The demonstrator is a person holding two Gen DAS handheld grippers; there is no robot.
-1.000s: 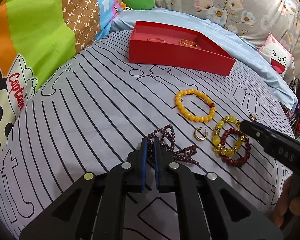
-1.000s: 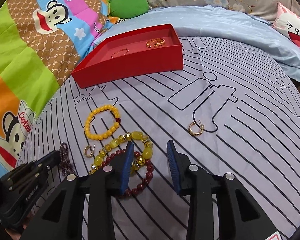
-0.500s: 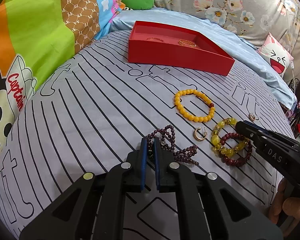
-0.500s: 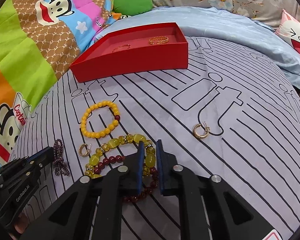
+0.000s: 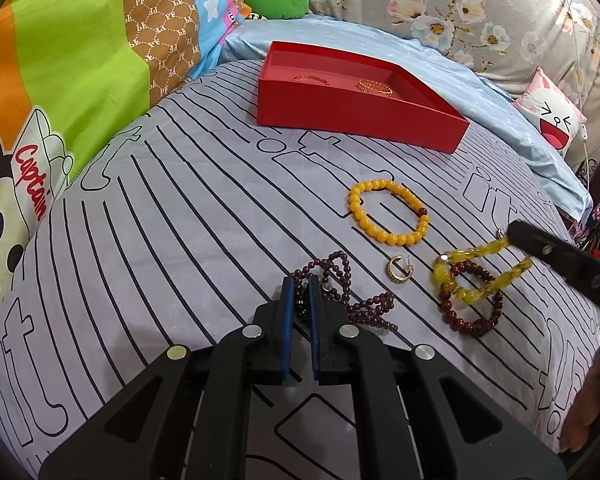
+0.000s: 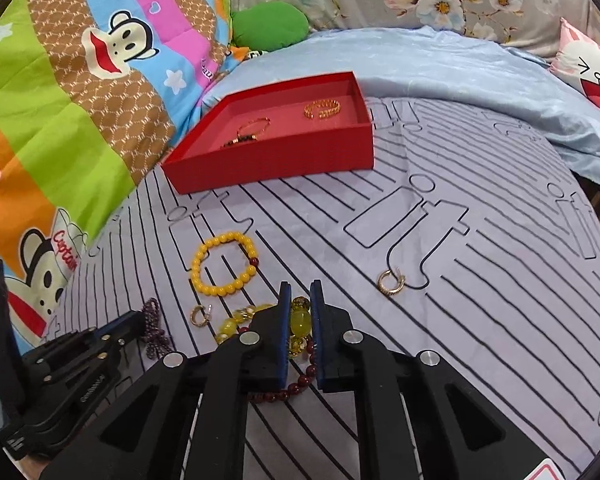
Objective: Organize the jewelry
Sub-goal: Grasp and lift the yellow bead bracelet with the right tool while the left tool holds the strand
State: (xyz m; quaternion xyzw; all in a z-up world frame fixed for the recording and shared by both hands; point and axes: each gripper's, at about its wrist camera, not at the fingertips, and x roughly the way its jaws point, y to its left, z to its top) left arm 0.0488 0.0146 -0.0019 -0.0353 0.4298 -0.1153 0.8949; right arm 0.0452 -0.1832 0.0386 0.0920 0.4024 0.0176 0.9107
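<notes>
Your left gripper (image 5: 299, 300) has its jaws narrowed on the dark purple bead strand (image 5: 340, 284) lying on the bed (image 5: 172, 216); your right gripper (image 6: 299, 320) grips the translucent yellow bracelet (image 5: 480, 276), part raised, its low end tangled over the dark red bracelet (image 5: 470, 300). This looks like the pick-up step: shake it free, then carry it far to the red tray (image 6: 280, 160), clearing the near wall. The open bed between is bare except the amber bracelet (image 6: 224, 264).
</notes>
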